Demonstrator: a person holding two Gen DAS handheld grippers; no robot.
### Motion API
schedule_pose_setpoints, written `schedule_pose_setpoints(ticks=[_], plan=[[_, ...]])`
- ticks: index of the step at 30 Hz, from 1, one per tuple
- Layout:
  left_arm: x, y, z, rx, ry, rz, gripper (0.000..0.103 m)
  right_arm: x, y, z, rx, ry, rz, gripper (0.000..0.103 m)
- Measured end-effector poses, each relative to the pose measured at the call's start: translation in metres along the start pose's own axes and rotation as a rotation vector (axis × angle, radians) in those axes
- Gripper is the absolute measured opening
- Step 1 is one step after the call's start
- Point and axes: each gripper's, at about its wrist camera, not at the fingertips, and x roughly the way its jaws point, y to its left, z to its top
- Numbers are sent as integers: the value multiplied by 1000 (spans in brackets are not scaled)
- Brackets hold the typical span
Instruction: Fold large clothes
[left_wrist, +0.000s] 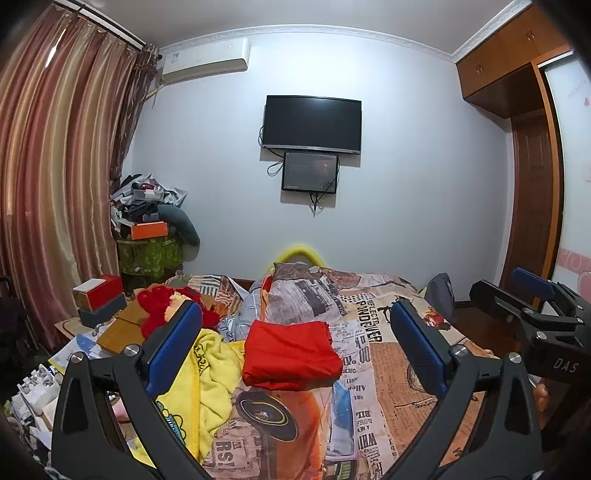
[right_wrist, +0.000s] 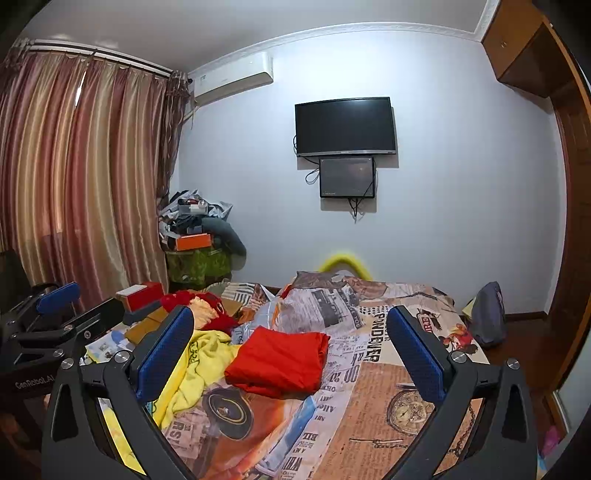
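Blue-padded jaws of the left gripper and right gripper stand spread wide and empty, both aimed at the folded red garment, probably just set down finished. Just left of the garment the crumpled yellow garment lies unfolded on the newspaper-print bedspread, likely next.

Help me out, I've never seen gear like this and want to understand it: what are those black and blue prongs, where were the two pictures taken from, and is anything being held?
No robot here: a person holds a two-finger gripper in each hand, each with a camera looking along its fingers. One picture is from the left gripper, the other from the right gripper. Both stand open and empty. On the bed lie a folded red garment and a crumpled yellow garment.
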Motion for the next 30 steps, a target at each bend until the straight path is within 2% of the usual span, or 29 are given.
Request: schedule_pose_setpoints(ticks=[30], plan=[[5, 2, -5, -14, 27, 9, 102, -1, -1, -2, 24, 33, -8, 103]])
